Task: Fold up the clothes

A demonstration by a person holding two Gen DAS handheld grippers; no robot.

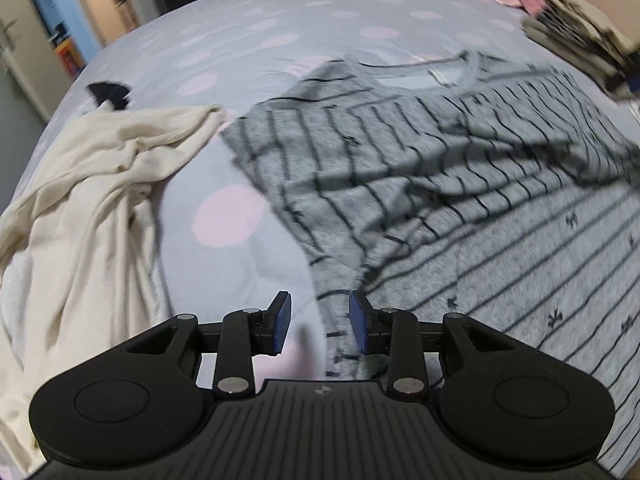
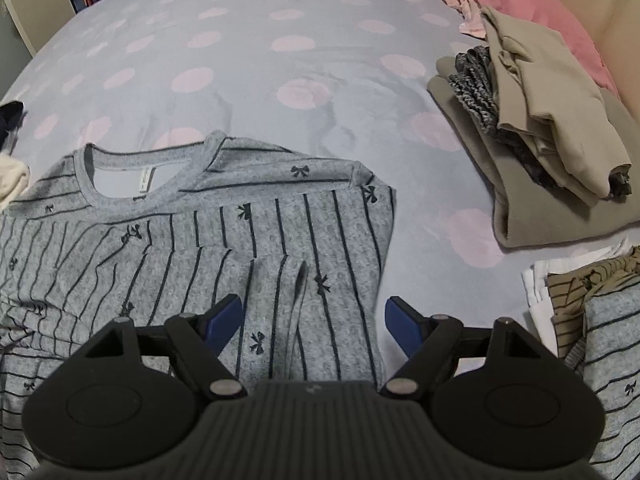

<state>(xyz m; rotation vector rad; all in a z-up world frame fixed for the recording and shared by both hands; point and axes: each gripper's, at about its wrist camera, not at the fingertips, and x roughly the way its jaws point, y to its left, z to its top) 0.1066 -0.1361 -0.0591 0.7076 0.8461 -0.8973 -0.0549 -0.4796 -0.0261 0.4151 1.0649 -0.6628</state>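
A grey knit top with dark stripes and bows (image 2: pixel 224 240) lies spread on the lilac bed sheet with pink dots (image 2: pixel 248 52). The left gripper (image 1: pixel 320 322) hovers with fingers parted around the top's edge, and the right gripper (image 2: pixel 314 322) is spread wide above a sleeve. A crumpled cream garment (image 1: pixel 92 184) lies left; a stack of folded beige clothes (image 2: pixel 536 152) sits right.

top (image 2: pixel 240 248) on bed (image 2: pixel 248 52), stack (image 2: pixel 540 160) right

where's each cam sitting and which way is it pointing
Left wrist: on the left gripper, looking forward over its open fingers at the sleeve side of the grey striped top, with a cream garment to the left.
Right wrist: on the right gripper, open wide, facing the top's neckline and a folded pile on the right.
Shared: the top, the polka-dot bedcover, the cream garment's edge.
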